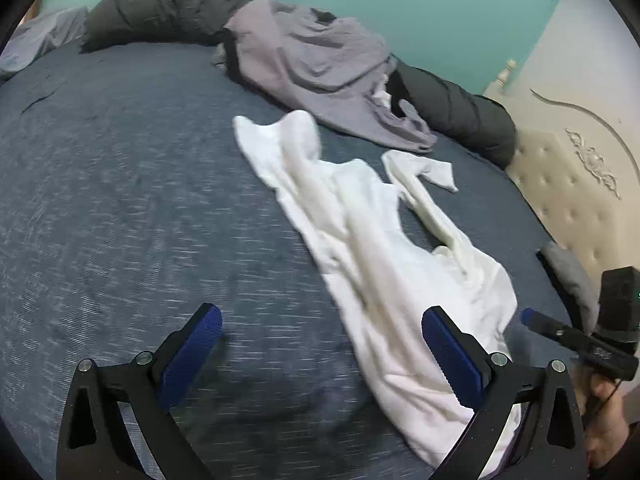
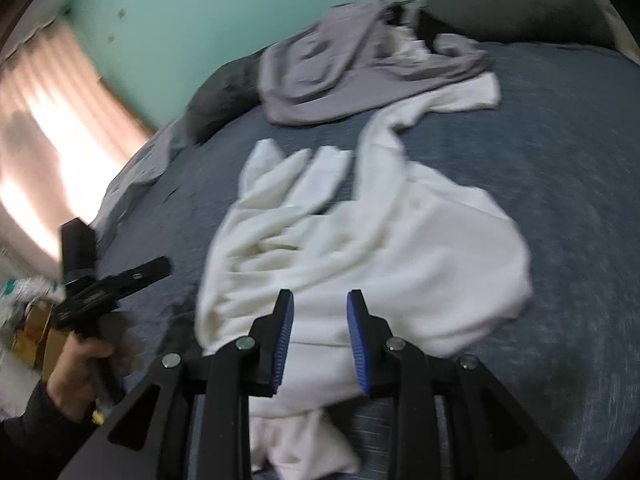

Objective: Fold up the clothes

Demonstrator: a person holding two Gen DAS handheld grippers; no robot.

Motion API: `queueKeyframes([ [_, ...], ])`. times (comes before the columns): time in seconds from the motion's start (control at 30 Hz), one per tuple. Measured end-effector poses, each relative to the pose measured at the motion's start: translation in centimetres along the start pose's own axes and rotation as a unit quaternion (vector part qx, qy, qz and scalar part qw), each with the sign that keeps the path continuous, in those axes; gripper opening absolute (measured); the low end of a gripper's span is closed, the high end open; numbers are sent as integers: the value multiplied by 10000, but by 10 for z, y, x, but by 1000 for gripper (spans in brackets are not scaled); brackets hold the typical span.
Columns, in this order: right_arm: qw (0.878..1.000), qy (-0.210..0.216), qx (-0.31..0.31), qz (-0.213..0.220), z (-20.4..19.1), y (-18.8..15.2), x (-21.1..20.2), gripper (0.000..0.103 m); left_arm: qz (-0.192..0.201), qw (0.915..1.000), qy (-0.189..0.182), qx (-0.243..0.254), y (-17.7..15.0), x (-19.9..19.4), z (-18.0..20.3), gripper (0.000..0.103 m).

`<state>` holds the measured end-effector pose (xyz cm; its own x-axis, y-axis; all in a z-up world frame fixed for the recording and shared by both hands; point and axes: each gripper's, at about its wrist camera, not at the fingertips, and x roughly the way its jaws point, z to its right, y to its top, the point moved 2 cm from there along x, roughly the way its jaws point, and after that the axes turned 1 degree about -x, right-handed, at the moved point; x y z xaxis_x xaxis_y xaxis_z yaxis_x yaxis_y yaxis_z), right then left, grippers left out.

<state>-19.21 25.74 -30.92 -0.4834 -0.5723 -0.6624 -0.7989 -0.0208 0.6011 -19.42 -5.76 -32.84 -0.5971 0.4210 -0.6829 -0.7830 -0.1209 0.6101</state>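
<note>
A crumpled white long-sleeved garment [image 1: 380, 248] lies on the blue bed sheet [image 1: 120, 180], one sleeve stretched toward the far side. My left gripper [image 1: 320, 312] is wide open just above the sheet, its right pad [image 1: 448, 352] over the garment's near edge, with nothing between the fingers. In the right wrist view the white garment [image 2: 360, 240] spreads out below my right gripper [image 2: 320, 296], which is open over its near hem and holds no cloth. Each gripper also appears in the other's view, held in a hand: the right gripper [image 1: 560, 332] and the left gripper [image 2: 116, 280].
A grey garment [image 1: 312, 68] [image 2: 340, 76] lies bunched against a dark rolled duvet [image 1: 160, 12] [image 2: 520, 8] at the far side. A cream tufted headboard [image 1: 580, 184] bounds the bed on the right. A lit curtain [image 2: 52, 128] hangs beyond the bed's left side.
</note>
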Motion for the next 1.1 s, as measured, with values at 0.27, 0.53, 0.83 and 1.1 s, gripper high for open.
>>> queueKeyframes([
  [0.27, 9969, -593, 434, 276, 41, -21, -1, 32, -100, 9996, -244, 93, -5, 14, 25, 99],
  [0.53, 9962, -466, 581, 456, 52, -30, -7, 33, -300, 9983, -205, 461, -15, 31, 56, 99],
  [0.83, 9956, -288, 746, 481, 55, -33, -8, 33, -795, 9964, -295, 63, -33, 64, 43, 99],
  [1.1, 9957, -288, 725, 495, 51, -35, -7, 33, -897, 9941, -581, 165, -36, 61, 48, 65],
])
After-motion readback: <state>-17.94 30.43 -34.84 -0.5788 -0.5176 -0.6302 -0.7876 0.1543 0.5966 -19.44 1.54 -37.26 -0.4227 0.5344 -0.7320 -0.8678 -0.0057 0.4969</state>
